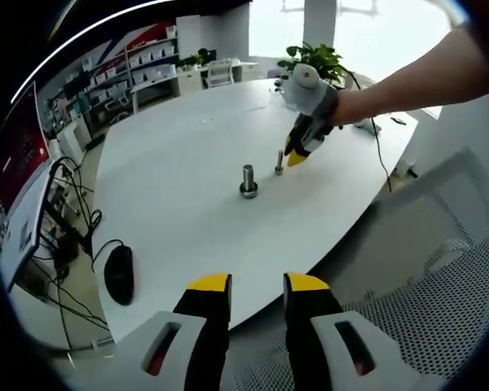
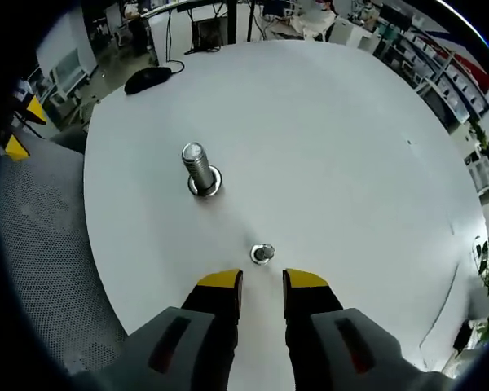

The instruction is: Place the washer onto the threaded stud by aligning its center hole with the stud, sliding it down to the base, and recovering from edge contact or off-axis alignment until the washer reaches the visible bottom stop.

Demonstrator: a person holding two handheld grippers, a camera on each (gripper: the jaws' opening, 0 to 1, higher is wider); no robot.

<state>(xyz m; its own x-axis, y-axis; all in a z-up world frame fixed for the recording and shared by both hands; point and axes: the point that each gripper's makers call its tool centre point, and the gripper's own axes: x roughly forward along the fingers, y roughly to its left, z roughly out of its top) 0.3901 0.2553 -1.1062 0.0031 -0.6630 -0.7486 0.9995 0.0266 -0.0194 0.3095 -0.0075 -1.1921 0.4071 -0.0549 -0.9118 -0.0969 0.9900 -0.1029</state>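
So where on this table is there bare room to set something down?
Most of the white table is bare: the wide stretch beyond and right of the large stud, and between it and the mouse. It is crowded only around the small stud, where the right gripper hovers close, open. The left gripper hangs over the near edge.

The left gripper view looks from beyond the near edge of a white table (image 1: 179, 195), well back, facing across it toward far shelves. The right gripper view looks steeply down from close above the table (image 2: 326, 147), facing the opposite way. Both share the threaded stud (image 1: 248, 181) (image 2: 199, 169) and a small bolt (image 1: 279, 162) (image 2: 262, 253).
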